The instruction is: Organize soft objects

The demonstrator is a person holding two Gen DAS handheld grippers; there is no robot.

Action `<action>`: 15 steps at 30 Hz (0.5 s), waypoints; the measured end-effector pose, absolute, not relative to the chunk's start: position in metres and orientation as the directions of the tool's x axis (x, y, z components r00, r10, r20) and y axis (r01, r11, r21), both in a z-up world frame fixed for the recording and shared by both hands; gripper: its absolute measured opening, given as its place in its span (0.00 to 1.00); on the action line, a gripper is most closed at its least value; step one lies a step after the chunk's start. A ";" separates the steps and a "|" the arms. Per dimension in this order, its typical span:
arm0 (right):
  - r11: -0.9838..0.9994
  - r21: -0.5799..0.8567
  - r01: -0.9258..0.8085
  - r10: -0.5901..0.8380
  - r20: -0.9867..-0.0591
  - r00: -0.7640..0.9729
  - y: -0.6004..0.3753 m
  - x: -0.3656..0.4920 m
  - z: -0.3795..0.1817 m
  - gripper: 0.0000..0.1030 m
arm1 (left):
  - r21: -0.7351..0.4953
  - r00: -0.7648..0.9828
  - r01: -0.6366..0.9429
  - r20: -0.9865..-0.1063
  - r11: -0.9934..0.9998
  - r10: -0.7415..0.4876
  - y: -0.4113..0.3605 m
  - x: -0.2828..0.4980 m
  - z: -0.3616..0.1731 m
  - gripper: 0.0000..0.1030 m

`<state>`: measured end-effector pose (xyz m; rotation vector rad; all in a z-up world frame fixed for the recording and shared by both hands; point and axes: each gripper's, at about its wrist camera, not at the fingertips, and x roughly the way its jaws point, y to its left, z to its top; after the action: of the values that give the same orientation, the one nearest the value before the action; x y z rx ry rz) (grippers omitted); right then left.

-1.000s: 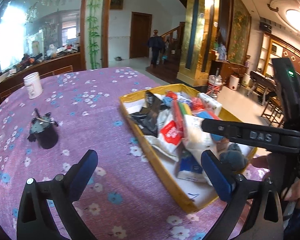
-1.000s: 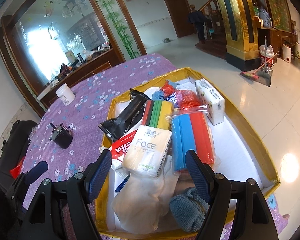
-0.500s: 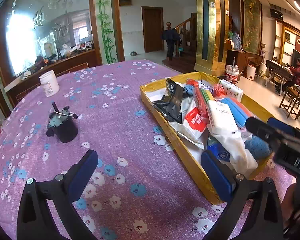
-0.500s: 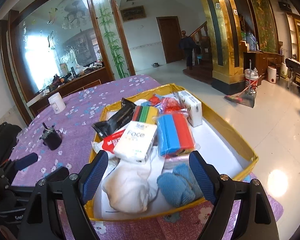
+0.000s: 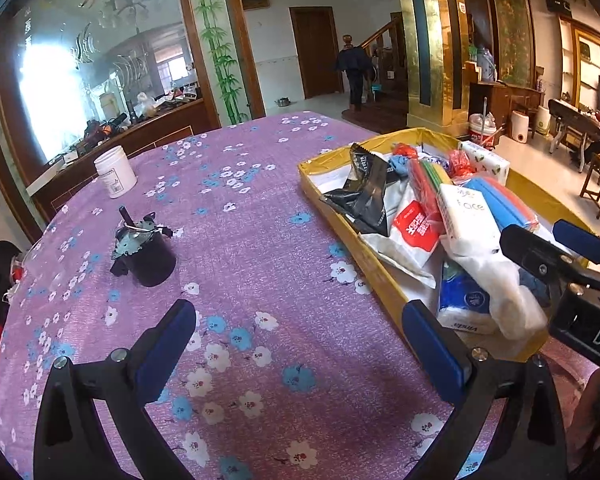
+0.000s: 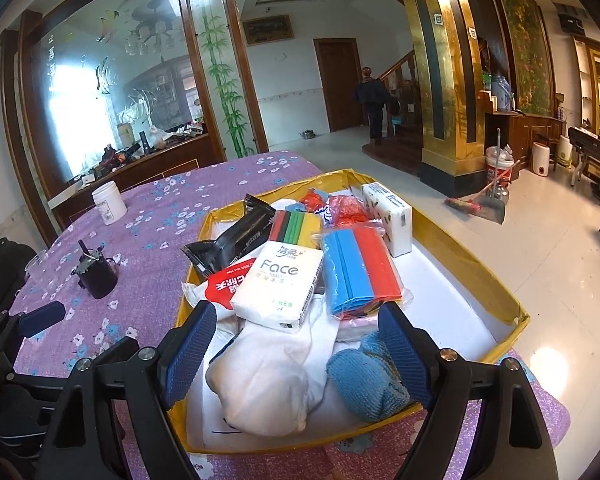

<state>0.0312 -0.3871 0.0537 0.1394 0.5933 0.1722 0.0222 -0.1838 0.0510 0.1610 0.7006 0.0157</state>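
The right gripper [image 6: 296, 352] is standing with its jaws wide apart and holding nothing; they have just been opening, with only the near end of the tray below them. Under the gap, a white cloth bundle [image 6: 260, 384] is lying in the yellow tray [image 6: 476, 256], with a blue knitted cloth [image 6: 364, 376] just beside it. The left gripper [image 5: 300, 344] is also gaping wide and empty, hovering over the bare purple flowered tablecloth [image 5: 240, 240] beside the tray.

This looks like the approach before a first pick: the right hand is lining up on the soft things nearest it. The next move probably calls for lowering around one cloth and closing on it alone.

A Face tissue pack [image 6: 280, 284] is overlapping the white bundle's far end, touching a red-and-blue sleeve [image 6: 360, 264], so it may drag along. Farther back, a black foil packet [image 6: 232, 240] is leaning on the heap. A dark cup [image 5: 146, 256] and a white jar [image 5: 116, 172] are sitting well apart on the table.
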 end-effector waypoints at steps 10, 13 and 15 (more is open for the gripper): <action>0.976 0.186 -0.111 0.195 -0.530 0.825 -0.390 0.029 0.055 0.84 | 0.221 0.774 0.036 -0.623 0.975 0.113 -0.193 0.018 0.050 0.99; 0.975 0.191 -0.110 0.197 -0.527 0.827 -0.392 0.027 0.055 0.84 | 0.231 0.778 0.024 -0.615 0.973 0.127 -0.192 0.017 0.051 0.99; 0.975 0.194 -0.112 0.199 -0.521 0.830 -0.392 0.026 0.055 0.84 | 0.226 0.778 0.022 -0.616 0.974 0.125 -0.191 0.016 0.051 0.99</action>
<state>0.0258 -0.3920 0.0553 0.1582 0.5689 0.1660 0.0156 -0.1908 0.0513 0.2266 0.6789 0.0563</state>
